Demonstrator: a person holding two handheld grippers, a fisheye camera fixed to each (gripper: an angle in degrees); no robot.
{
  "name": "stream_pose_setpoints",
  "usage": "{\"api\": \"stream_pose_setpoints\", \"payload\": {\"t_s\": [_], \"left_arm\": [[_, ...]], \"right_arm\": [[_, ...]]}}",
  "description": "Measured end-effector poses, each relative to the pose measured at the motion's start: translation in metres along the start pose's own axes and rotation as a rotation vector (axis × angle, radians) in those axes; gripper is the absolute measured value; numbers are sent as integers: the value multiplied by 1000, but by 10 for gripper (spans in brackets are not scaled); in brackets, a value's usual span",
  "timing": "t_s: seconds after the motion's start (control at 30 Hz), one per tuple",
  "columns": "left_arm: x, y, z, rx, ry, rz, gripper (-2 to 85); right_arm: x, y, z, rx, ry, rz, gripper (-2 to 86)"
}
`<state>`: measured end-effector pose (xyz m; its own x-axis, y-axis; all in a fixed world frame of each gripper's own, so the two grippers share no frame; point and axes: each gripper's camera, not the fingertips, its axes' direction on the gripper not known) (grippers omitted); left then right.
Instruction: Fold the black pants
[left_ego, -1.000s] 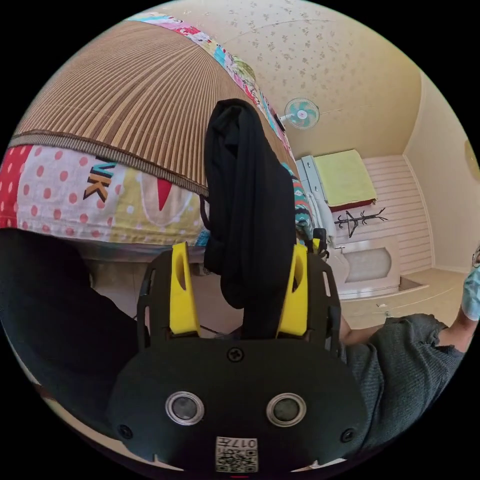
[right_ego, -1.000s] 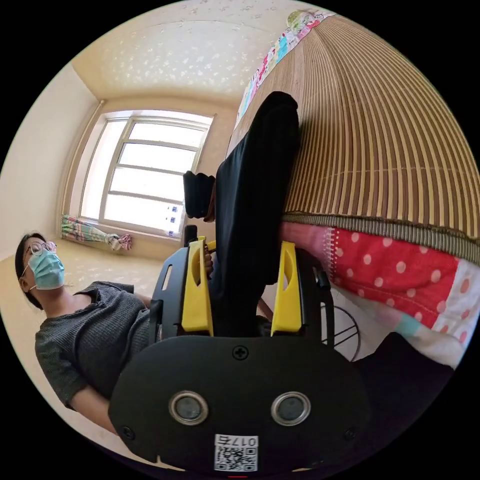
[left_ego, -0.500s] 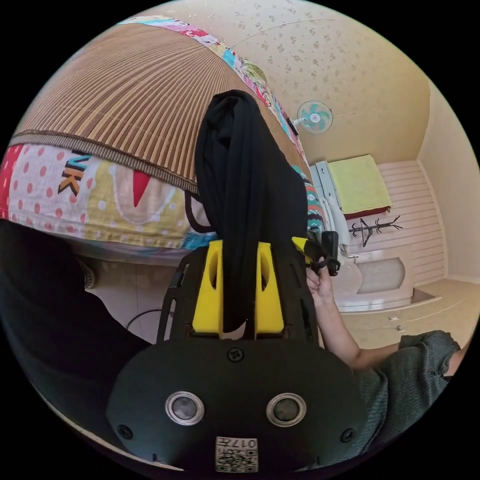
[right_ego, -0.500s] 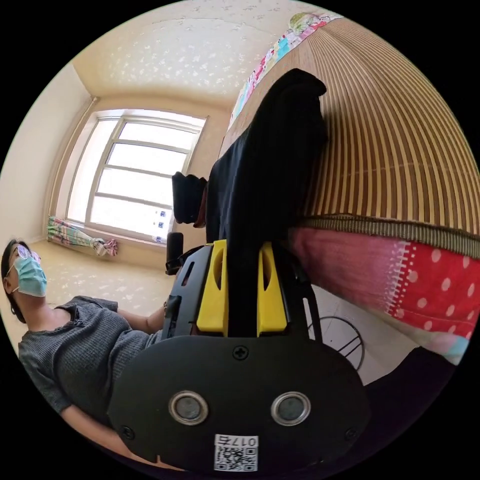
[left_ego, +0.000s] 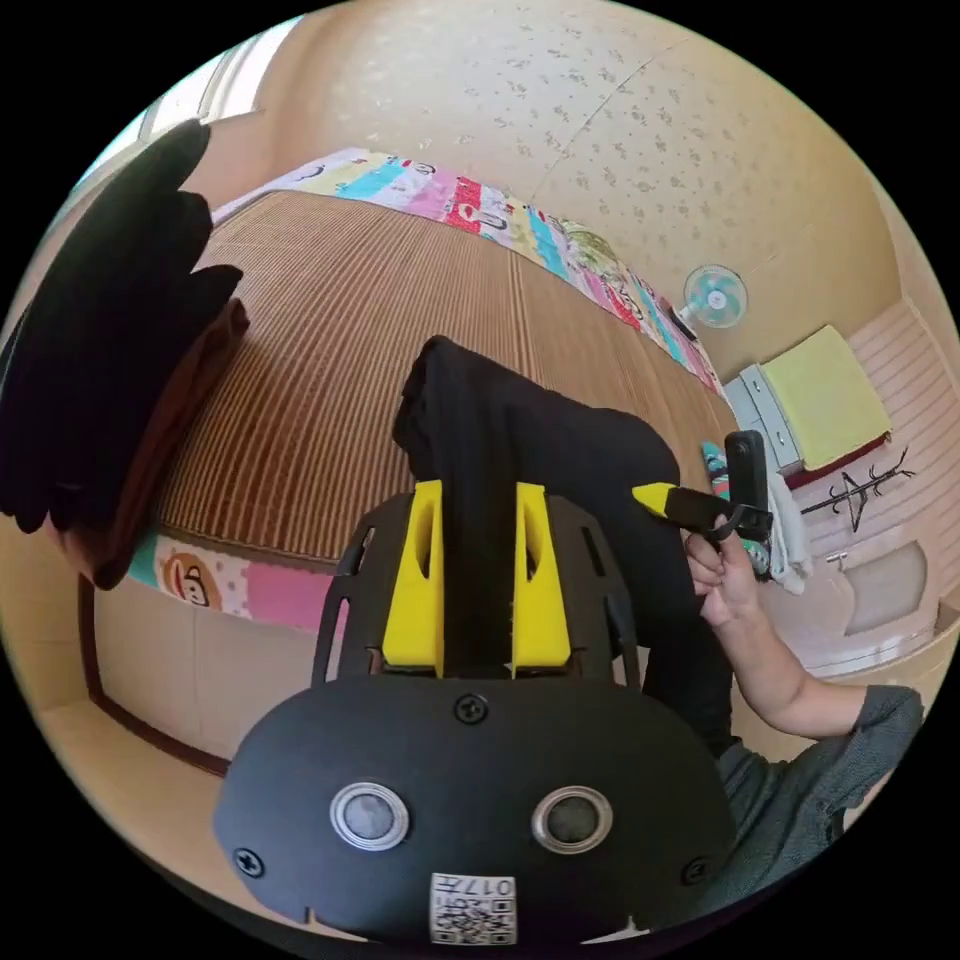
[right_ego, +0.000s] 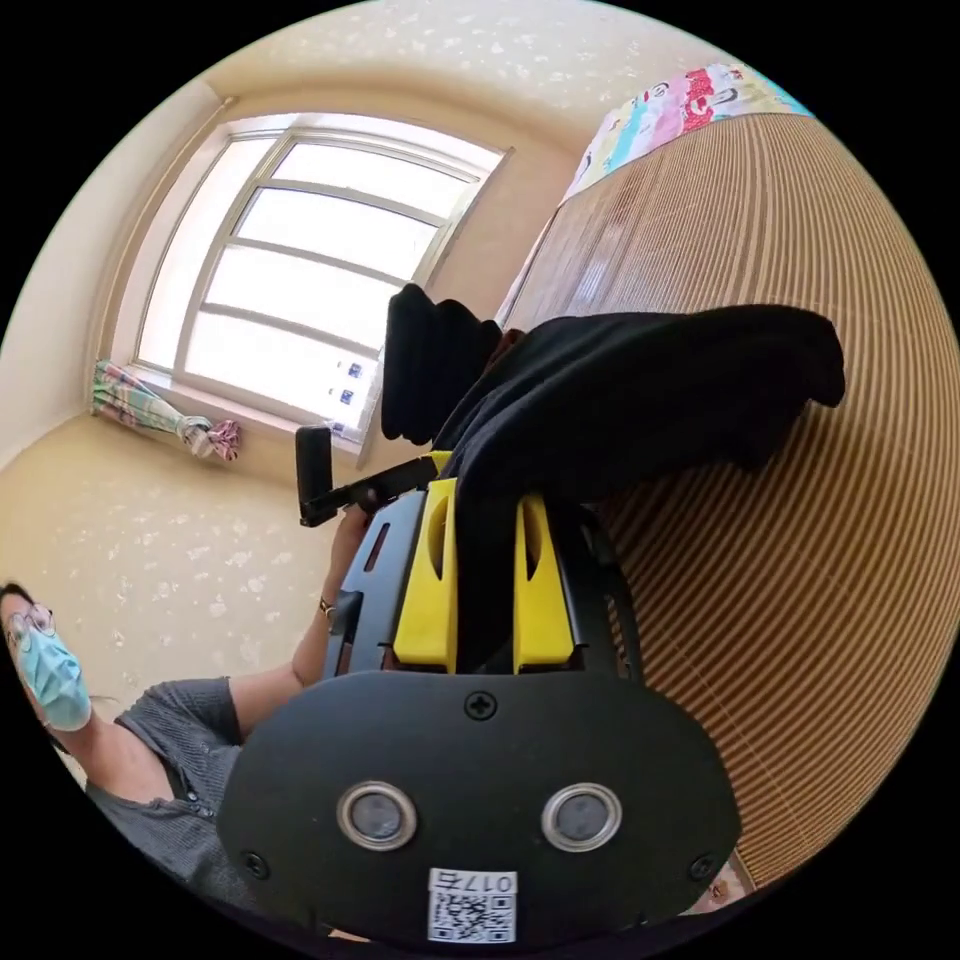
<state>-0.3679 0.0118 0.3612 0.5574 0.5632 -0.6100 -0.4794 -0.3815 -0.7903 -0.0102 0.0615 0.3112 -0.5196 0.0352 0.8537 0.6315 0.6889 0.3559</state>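
Observation:
In the left gripper view my left gripper (left_ego: 478, 500) is shut on the black pants (left_ego: 560, 450), which rise between the yellow jaws and drape over the bamboo mat (left_ego: 350, 350). The other gripper (left_ego: 700, 505) shows to the right in a person's hand, touching the same cloth. In the right gripper view my right gripper (right_ego: 485, 500) is shut on the black pants (right_ego: 650, 395), whose bunched end reaches right over the bamboo mat (right_ego: 800, 560). The left gripper (right_ego: 350, 485) shows at the left, held in a hand.
A stack of folded dark and brown clothes (left_ego: 110, 380) sits on the mat's left end, also seen as a folded stack (right_ego: 430, 360) by the window (right_ego: 300, 280). A wall fan (left_ego: 715, 297) and a cabinet (left_ego: 810, 400) stand to the right. The person (right_ego: 130, 740) is at the lower left.
Both jaws closed on the pants from an open stance a second ago. Both grippers then rose above the bed edge, carrying the pants up over the mat.

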Motion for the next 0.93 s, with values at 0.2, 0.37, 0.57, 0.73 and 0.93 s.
{"api": "stream_pose_setpoints", "payload": {"t_s": [0.2, 0.37, 0.57, 0.73, 0.93], "left_arm": [[-97, 120, -75, 210, 123, -246, 101], [-107, 220, -35, 94, 181, -346, 102], [-101, 296, 18, -2, 294, -340, 94], [-72, 296, 29, 57, 343, -107, -3], [5, 228, 36, 114, 425, 131, -9]], "right_arm": [[4, -68, 126, -9, -45, 124, 93], [41, -112, 177, -143, -159, 155, 106], [67, -36, 50, -209, -143, -86, 57], [107, 111, -176, 153, 383, 112, 28], [38, 331, -385, 793, 1013, 387, 31]]}}
